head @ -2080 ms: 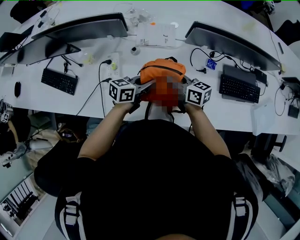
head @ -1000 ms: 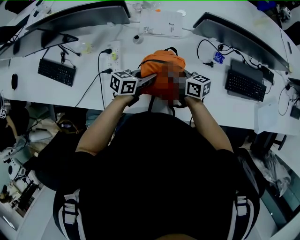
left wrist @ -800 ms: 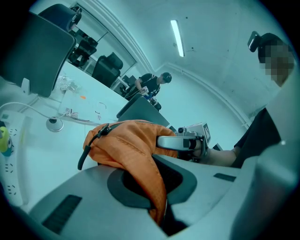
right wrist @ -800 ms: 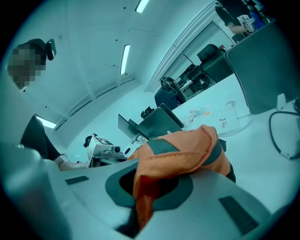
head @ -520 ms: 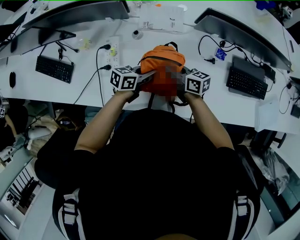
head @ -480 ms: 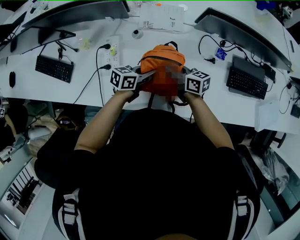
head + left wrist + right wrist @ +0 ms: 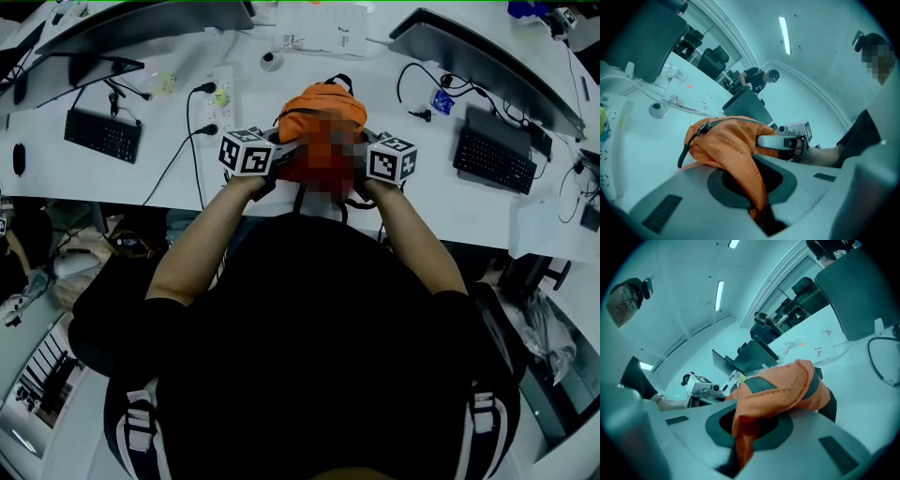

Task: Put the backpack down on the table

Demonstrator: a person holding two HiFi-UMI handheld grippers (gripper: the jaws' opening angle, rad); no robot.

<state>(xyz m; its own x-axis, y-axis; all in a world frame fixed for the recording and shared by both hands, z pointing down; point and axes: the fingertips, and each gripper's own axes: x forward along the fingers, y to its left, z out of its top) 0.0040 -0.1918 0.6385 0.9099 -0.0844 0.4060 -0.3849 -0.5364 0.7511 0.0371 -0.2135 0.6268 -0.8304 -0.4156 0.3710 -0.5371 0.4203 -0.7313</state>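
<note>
The orange backpack (image 7: pixel 323 105) with grey trim sits between my two grippers, over the white table (image 7: pixel 281 202) near its front edge. My left gripper (image 7: pixel 286 155) is shut on a fold of the orange fabric (image 7: pixel 750 187) on the bag's left side. A black zipper pull (image 7: pixel 689 143) hangs off the bag's far side. My right gripper (image 7: pixel 361 161) is shut on the fabric (image 7: pixel 745 432) of the right side. The backpack (image 7: pixel 787 385) bulges beyond the jaws. Whether its bottom rests on the table is hidden.
Two dark monitors (image 7: pixel 122 23) (image 7: pixel 487 66) stand at the back, each with a black keyboard (image 7: pixel 101 137) (image 7: pixel 490 155) in front. A white power strip (image 7: pixel 217 103) with cables lies left of the bag, and papers (image 7: pixel 323 33) lie behind it. The person's body covers the lower part of the head view.
Both grippers and the backpack have sunk a little toward the table. The grip on each side is unchanged.
</note>
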